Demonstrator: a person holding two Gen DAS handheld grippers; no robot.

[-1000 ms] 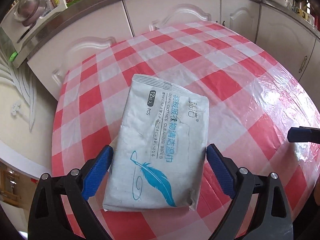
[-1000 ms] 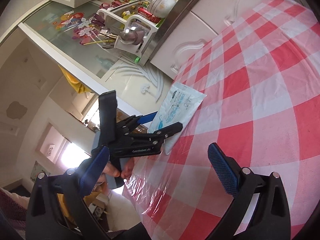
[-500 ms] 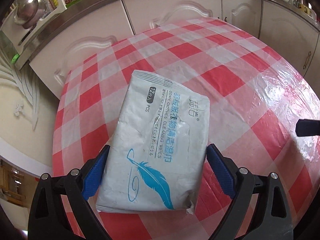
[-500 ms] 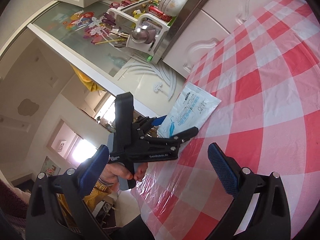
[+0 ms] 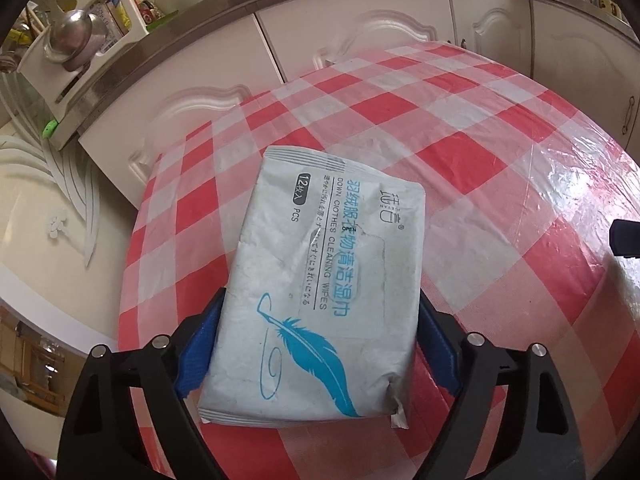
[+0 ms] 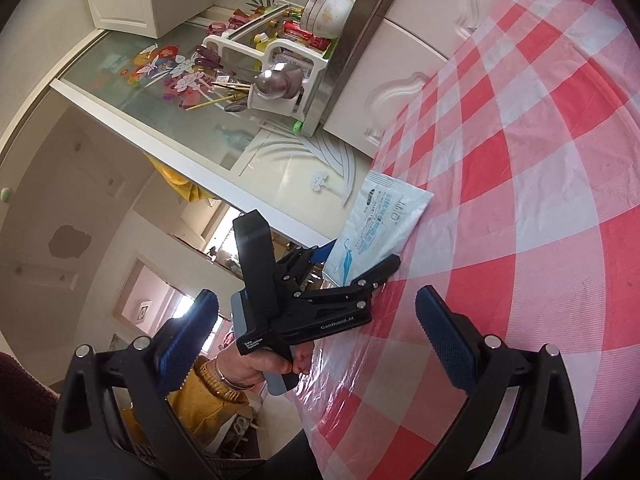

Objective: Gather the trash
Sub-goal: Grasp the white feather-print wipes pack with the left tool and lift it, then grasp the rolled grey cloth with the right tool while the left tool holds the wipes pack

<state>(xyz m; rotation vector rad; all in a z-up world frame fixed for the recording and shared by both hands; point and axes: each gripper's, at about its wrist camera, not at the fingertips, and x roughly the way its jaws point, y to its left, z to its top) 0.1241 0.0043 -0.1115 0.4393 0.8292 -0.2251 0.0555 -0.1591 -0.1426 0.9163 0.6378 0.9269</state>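
Observation:
A white wet-wipes pack (image 5: 324, 280) with a blue feather print lies on the red-and-white checked table (image 5: 460, 128). My left gripper (image 5: 316, 340) straddles the pack's near end, its blue pads touching both side edges, and the pack seems lifted off the cloth at that end. In the right wrist view the same pack (image 6: 376, 224) sits at the table's left edge with the left gripper (image 6: 352, 272) around it. My right gripper (image 6: 316, 332) is open and empty above the table's near edge.
White kitchen cabinets (image 5: 360, 40) stand behind the table. A dish rack with a metal ladle (image 5: 76, 36) sits on the counter at the left. The table edge drops off to the left (image 5: 132, 264). The right gripper's finger tip (image 5: 626, 236) shows at the far right.
My left gripper has pushed forward over the pack and its pads have closed from clear of the sides onto them. The right gripper has drifted slightly and stays open.

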